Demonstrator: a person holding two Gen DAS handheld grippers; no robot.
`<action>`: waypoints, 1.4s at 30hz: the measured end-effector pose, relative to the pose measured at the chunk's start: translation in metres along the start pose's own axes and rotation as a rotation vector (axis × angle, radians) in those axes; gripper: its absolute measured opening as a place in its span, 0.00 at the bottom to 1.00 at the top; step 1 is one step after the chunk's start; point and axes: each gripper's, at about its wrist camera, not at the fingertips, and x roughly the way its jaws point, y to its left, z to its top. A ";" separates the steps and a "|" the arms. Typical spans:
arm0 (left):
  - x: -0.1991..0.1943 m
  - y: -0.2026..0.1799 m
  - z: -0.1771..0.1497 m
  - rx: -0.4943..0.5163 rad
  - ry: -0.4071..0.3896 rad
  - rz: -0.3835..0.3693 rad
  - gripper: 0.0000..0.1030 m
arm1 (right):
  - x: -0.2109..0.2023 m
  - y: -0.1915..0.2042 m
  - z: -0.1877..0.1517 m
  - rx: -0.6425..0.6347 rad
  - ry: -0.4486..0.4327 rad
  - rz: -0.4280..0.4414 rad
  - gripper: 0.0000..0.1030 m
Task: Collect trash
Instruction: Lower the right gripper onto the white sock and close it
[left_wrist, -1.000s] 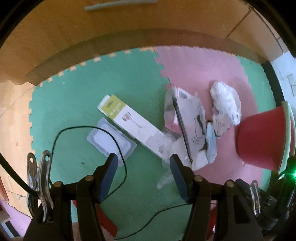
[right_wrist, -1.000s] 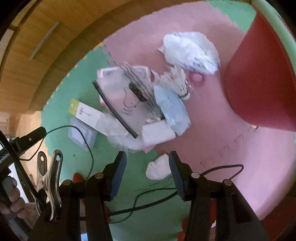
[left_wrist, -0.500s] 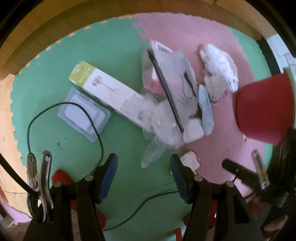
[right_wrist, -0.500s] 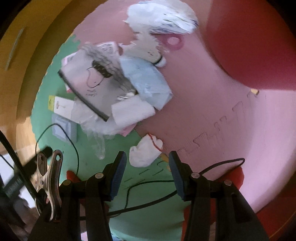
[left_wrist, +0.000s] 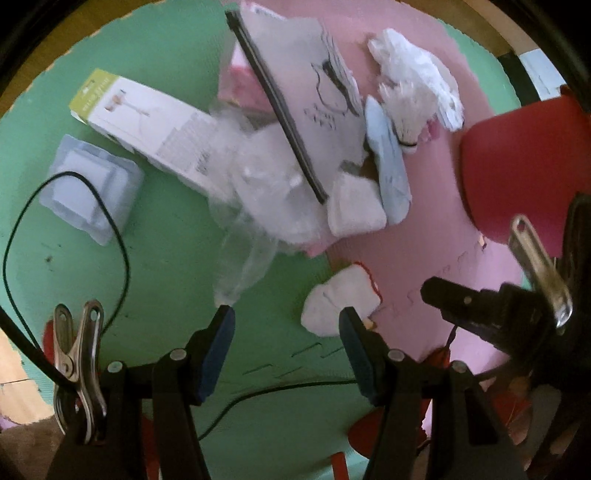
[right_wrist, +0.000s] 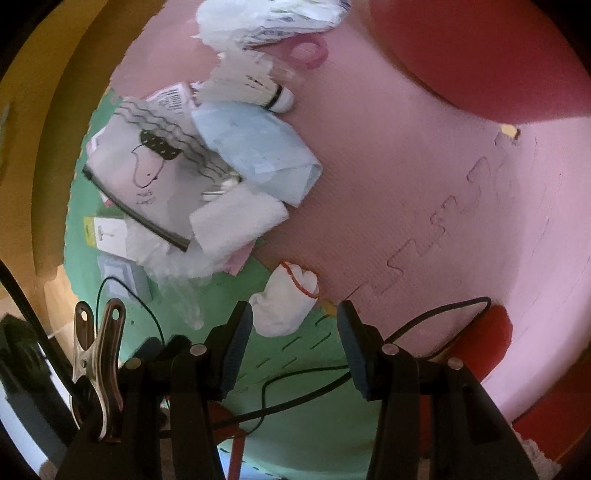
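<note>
Foam floor mats (left_wrist: 155, 258), green and pink, carry a heap of trash. Both claws hang over the floor with their blue-padded jaws apart and nothing between them. The left claw (left_wrist: 284, 325) hovers over the green mat, with a small white wad with a red band (left_wrist: 340, 299) just ahead of its right finger. The right claw (right_wrist: 293, 325) has the same wad (right_wrist: 286, 301) just in front of its gap, on the seam between green and pink. Farther off the pile holds a grey pouch with a line drawing (left_wrist: 314, 92), a long white box with a green end (left_wrist: 147, 122), crumpled clear plastic (left_wrist: 258, 184), a light blue packet (right_wrist: 258, 155), a shuttlecock (right_wrist: 255, 86) and a white bag (left_wrist: 417, 74). A red bin (left_wrist: 517, 166) stands beside the heap on the pink mat.
</note>
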 end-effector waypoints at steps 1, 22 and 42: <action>0.005 -0.001 -0.001 0.003 0.009 -0.006 0.59 | 0.002 -0.002 0.001 0.010 0.006 0.002 0.47; 0.062 -0.012 -0.014 0.053 0.096 -0.005 0.59 | 0.056 -0.014 0.009 0.113 0.103 0.050 0.47; 0.109 -0.023 -0.026 0.081 0.109 0.031 0.49 | 0.100 -0.022 0.014 0.191 0.132 0.101 0.43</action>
